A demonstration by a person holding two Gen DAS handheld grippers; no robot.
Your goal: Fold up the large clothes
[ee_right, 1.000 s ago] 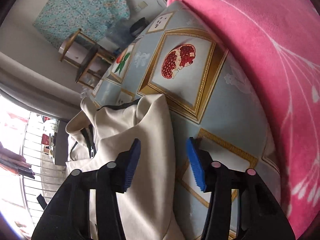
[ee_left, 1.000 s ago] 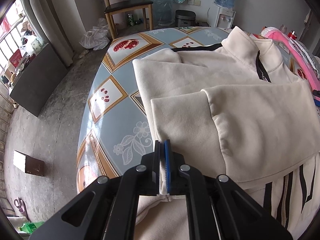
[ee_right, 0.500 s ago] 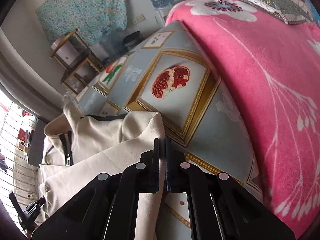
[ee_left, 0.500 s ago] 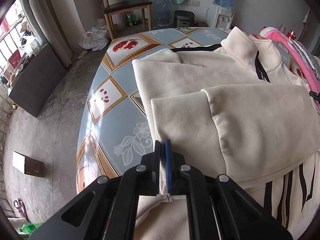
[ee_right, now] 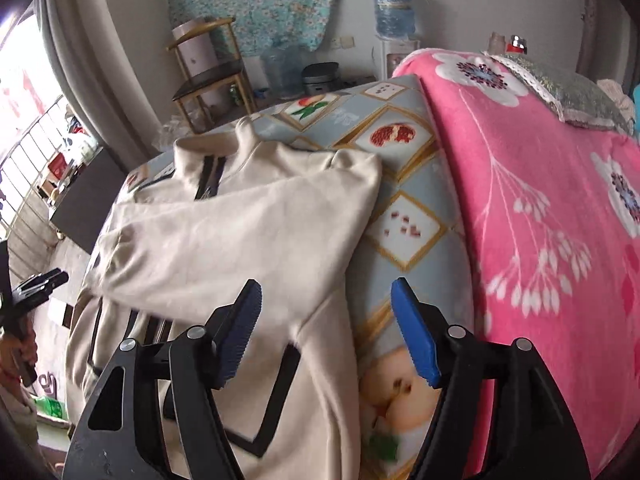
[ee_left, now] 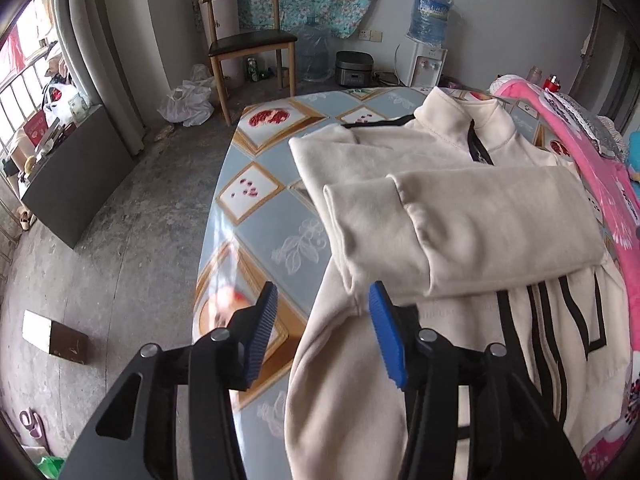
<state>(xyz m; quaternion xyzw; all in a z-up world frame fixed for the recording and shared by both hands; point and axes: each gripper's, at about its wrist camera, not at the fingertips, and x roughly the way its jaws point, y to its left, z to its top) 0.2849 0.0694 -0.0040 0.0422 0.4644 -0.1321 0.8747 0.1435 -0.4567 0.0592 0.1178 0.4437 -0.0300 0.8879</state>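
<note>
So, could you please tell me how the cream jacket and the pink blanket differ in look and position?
The cream jacket is plain with black stripes; the pink blanket carries white flower prints. The jacket lies folded, a sleeve across its chest, while the blanket spreads beside it. Both rest on the patterned table cover.

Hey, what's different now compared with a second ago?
Both grippers let go: the left gripper released the sleeve cuff and backed off, fingers opening; the right gripper released the jacket edge likewise. The jacket stayed folded on the table.
</note>
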